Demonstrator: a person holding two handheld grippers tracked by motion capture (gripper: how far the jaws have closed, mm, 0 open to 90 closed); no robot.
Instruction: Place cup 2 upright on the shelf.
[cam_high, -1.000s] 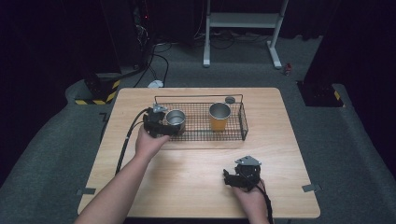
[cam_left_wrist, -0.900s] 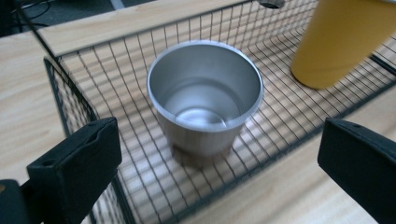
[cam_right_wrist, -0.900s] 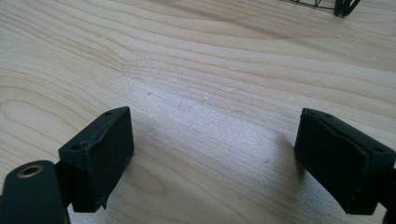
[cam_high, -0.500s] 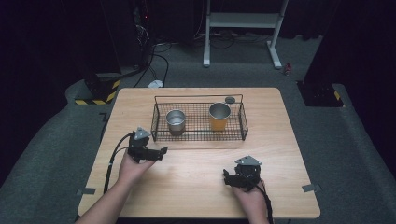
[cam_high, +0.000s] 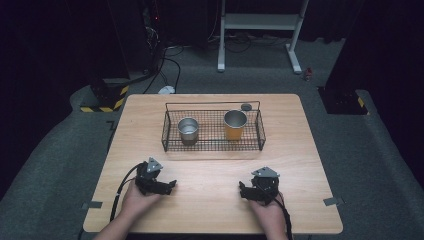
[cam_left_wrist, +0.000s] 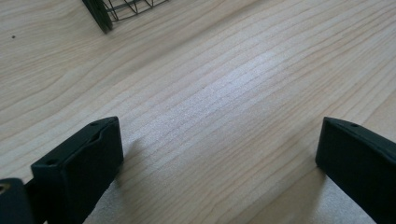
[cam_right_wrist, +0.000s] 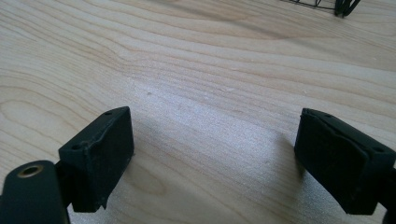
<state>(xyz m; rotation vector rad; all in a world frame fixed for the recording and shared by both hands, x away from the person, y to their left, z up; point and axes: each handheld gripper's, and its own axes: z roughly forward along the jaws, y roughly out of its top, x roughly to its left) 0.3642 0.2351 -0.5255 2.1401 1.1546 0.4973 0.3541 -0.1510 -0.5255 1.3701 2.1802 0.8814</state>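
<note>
On pale wooden table (cam_high: 300, 150) amid dark grey carpet (cam_high: 375, 150), both tongs wide open, empty

The person's left hand (cam_high: 137, 196) is gripping the left tool (cam_high: 167, 186) low over the near part of the desk (cam_high: 210, 175), its tips pointing toward the right hand. Its jaws have just been closing slightly, yet they are standing wide apart with nothing between them. The right hand (cam_high: 267, 212) is holding the right tool (cam_high: 245, 191) close to the desk too, jaws spread wide and empty. Both forearms are coming in from the near edge.
</note>
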